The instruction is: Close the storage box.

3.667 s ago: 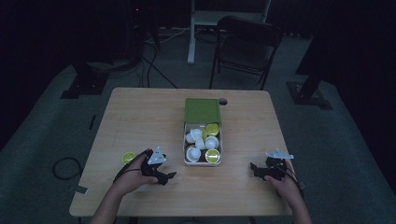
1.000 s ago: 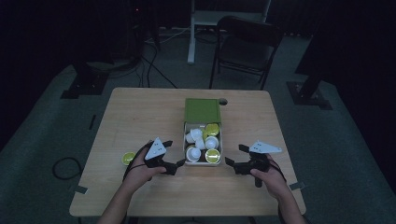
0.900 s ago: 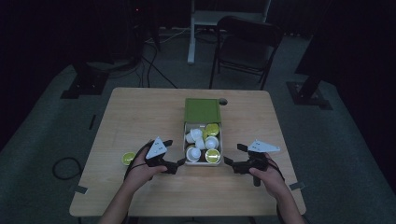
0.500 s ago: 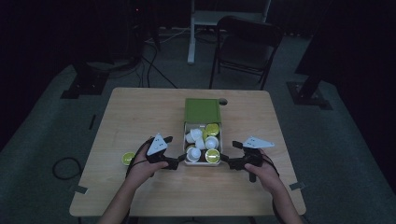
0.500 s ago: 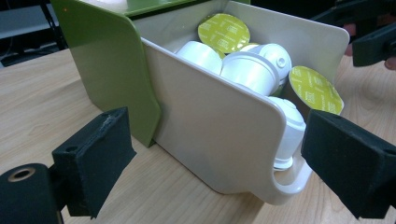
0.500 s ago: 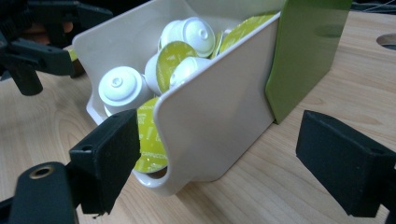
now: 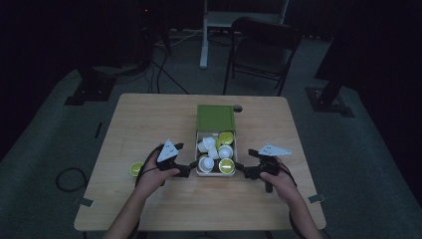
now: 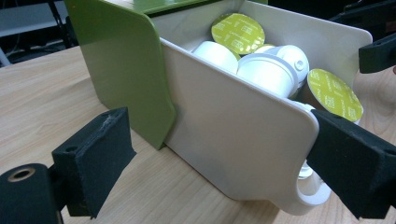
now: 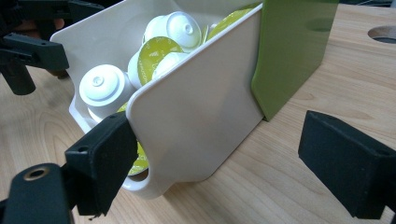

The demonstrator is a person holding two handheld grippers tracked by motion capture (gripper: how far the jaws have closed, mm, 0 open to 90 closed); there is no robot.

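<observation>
Left claw (image 7: 191, 169) spread wide at the near left corner of the white plastic drawer tray (image 8: 233, 140), which pokes from its green sleeve box (image 7: 215, 118) mid-surface. Right claw (image 7: 242, 171) gapes at the opposite corner, gripping nothing. The risk, I'd say: uneven clamping tilts the tray, spilling the white, lime-lidded capsules (image 9: 161, 53).
</observation>
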